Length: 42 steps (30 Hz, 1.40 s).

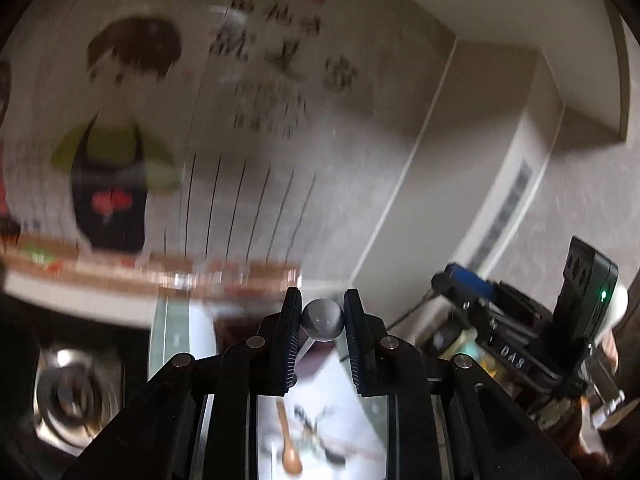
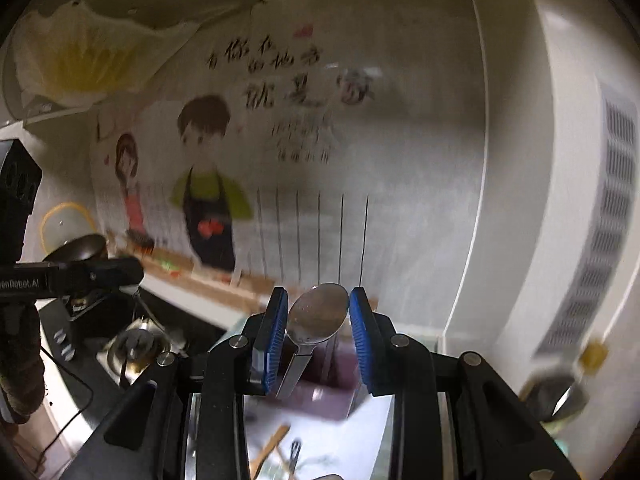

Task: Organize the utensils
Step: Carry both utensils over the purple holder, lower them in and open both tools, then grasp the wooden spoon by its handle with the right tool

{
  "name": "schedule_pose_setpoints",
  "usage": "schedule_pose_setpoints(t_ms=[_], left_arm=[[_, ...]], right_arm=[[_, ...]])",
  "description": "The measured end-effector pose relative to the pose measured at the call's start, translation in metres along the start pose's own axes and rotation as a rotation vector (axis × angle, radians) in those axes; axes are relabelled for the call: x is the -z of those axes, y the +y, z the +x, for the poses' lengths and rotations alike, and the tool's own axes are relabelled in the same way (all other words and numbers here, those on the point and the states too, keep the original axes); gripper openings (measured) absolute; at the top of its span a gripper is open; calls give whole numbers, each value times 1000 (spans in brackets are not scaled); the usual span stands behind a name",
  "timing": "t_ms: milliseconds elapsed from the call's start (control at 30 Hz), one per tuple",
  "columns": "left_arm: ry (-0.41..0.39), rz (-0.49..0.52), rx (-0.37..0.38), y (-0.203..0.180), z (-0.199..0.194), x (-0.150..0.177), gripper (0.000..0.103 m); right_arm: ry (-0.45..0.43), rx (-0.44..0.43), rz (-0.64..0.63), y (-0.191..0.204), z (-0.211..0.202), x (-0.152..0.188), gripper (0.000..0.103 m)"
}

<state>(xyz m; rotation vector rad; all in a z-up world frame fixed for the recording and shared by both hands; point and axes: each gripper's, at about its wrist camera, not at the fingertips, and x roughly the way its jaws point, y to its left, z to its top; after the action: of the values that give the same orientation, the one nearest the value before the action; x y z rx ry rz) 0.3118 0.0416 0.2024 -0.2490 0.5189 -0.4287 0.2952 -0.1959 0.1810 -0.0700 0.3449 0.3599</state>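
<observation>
Left fingers: gripping a ladle, handle running down to 6 o'clock.
Right fingers: gripping a spoon; purple holder sitting directly below at 6 o'clock.

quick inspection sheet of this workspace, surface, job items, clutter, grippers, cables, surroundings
surface: pale counter, blurred.
job's things: metal spoon; round metal utensil end; wooden spoon and other utensils on the counter; purple holder.
clutter: dark pan; yellow-rimmed lid.
grippers: left gripper shut on the round metal utensil end; right gripper shut on the metal spoon.
cables: black cable at the left.
surroundings: cartoon wall sticker; stove burner; white appliance.
</observation>
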Motion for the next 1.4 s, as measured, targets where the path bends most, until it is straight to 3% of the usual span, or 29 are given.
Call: schedule_pose_setpoints(t_ms=[133, 300, 700, 867, 967, 1100, 1267, 1400], left_arm=[[-6, -36, 24, 16, 26, -26, 22], [23, -71, 17, 44, 77, -28, 22], [285, -182, -22, 105, 191, 36, 22], [316, -208, 12, 117, 213, 57, 24], [321, -201, 14, 120, 221, 62, 26], [269, -209, -8, 121, 207, 55, 33], [208, -197, -41, 113, 169, 52, 34], [195, -141, -83, 94, 135, 67, 35]], right_arm=[[13, 35, 5, -8, 30, -24, 29], [71, 53, 12, -18, 77, -12, 29], [354, 12, -9, -13, 196, 53, 29], [467, -29, 28, -14, 227, 84, 32], [520, -128, 125, -24, 240, 95, 32], [482, -141, 175, -32, 231, 92, 32], [351, -140, 163, -33, 180, 69, 32], [328, -132, 166, -35, 145, 66, 32]])
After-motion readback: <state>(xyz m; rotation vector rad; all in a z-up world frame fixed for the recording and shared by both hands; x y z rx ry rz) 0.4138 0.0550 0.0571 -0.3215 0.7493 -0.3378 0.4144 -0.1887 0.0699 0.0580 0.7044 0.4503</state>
